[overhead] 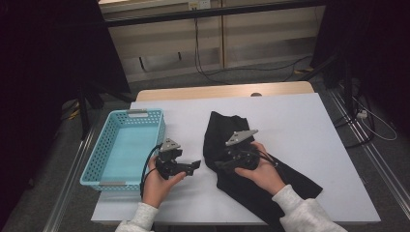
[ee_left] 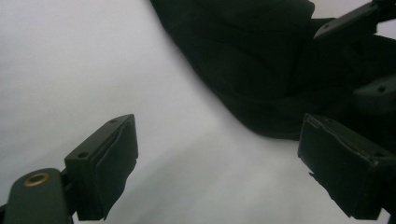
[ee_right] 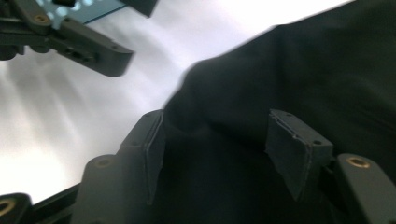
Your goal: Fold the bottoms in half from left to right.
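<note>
Black cloth lies crumpled on the white table; right tongs gape over it, gripping nothing; left tongs stand wide open, empty, beside it.

Bare table right of black cloth; blue basket blocking left edge

Bench: white top, pale wood edge along far side. Floor: grey carpet, black cables trailing across. Back wall: beige panels, dark horizontal rail above. Black drapes flank both sides. Metal floor track at right. Lighting dim, even.
</note>
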### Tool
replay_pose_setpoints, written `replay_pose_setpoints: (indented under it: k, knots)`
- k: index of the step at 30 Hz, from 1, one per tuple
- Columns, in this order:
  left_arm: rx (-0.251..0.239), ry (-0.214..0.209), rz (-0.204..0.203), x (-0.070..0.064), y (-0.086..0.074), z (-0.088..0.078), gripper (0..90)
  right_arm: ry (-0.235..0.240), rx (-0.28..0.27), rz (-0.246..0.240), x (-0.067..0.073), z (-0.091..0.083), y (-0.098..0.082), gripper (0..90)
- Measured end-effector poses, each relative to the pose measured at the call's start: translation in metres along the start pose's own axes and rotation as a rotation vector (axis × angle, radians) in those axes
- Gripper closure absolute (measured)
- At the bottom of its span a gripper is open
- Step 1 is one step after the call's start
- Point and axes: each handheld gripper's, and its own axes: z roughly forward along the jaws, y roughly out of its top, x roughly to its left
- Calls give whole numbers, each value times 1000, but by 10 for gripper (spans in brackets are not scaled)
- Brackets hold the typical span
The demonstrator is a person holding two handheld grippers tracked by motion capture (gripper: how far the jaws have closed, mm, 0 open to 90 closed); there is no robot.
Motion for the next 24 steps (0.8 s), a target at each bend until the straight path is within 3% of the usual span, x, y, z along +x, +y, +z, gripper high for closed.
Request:
replay_pose_setpoints:
  k: [4, 13, 19, 24]
  knots:
    - [7, -2, -1, -1, 3, 4, 120, -59, -22, 31, -16, -19, -10, 373]
    - [1, -19, 3, -2, 11, 12, 119, -171, -40, 171, -57, -63, -50, 367]
    - [2, -27, 13, -4, 14, 14, 119, -257, -20, 210, -73, -85, -73, 384]
    - [11, -33, 21, -6, 15, 15, 119, -265, 10, 242, -77, -90, -86, 421]
